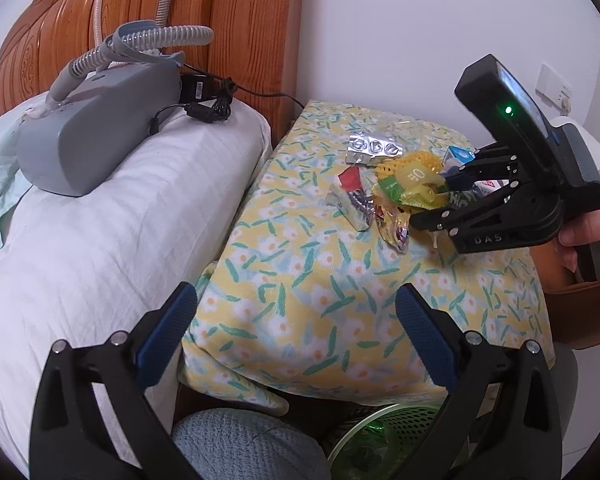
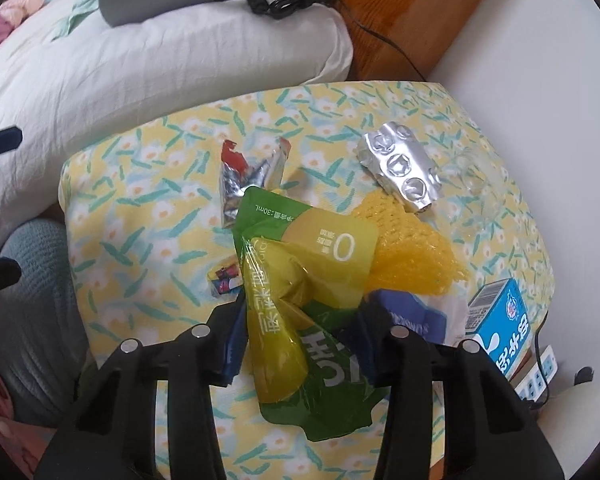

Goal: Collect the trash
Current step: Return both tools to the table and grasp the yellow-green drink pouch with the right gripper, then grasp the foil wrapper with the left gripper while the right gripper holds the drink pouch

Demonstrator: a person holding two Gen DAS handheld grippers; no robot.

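Our right gripper (image 2: 300, 340) pinches the crinkled green and yellow plastic sachet (image 2: 300, 280) between its blue pads, the sachet's far end lying over the trash pile on the yellow floral cloth-covered stand (image 1: 300, 300). Our left gripper (image 1: 296, 332) hangs spread and empty above the stand's near edge, over the green perforated plastic bin (image 1: 380, 432) below.

The grip looks to catch only the slick film near one end, so we judge the sachet could slide out on the way to the bin. Its far end touches the yellow foam fruit net (image 2: 416, 248) and sits just beside the torn red and silver foil wrapper (image 2: 252, 172); lifting could drag either off the stand. The small blue and white carton (image 2: 500, 320) stands just right of our fingers and might tip. The crumpled silver blister pack (image 2: 400, 168) lies farther off, safer.
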